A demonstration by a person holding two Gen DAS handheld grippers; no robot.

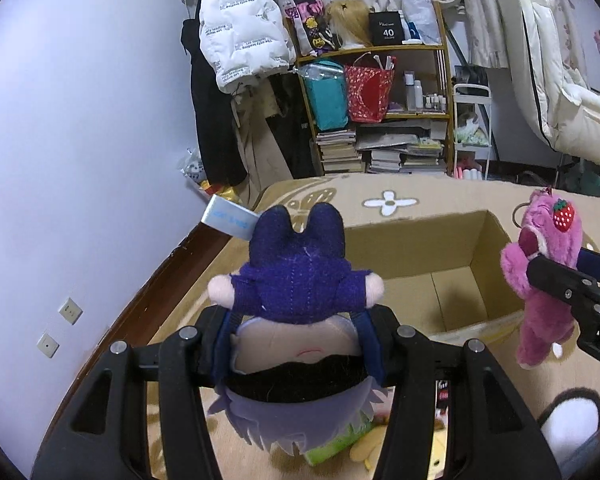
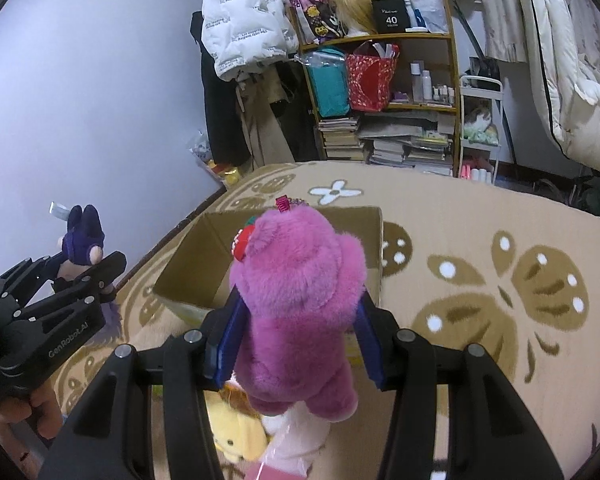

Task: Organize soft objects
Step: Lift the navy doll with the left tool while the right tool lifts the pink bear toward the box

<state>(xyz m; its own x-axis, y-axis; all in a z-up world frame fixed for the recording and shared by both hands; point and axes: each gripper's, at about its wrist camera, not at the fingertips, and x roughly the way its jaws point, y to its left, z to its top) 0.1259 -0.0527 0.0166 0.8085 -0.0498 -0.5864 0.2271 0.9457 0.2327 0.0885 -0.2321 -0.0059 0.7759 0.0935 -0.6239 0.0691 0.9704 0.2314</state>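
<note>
Left gripper (image 1: 296,344) clamped on a doll (image 1: 296,300) in purple clothes, held up at 6 o'clock in the left wrist view. Right gripper (image 2: 296,336) clamped on a pink bear (image 2: 300,304), a strawberry on its head. Open cardboard box (image 1: 416,248) sits on the patterned rug (image 2: 480,240), at 12 o'clock past both toys. Yellow plush (image 2: 236,436) lies below the bear, partly hidden, possibly touching it. Bookshelf (image 2: 380,80) at 12 o'clock, far back.

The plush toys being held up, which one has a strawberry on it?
The pink plush bear in the right gripper; the doll in purple held by the left gripper has none.
</note>
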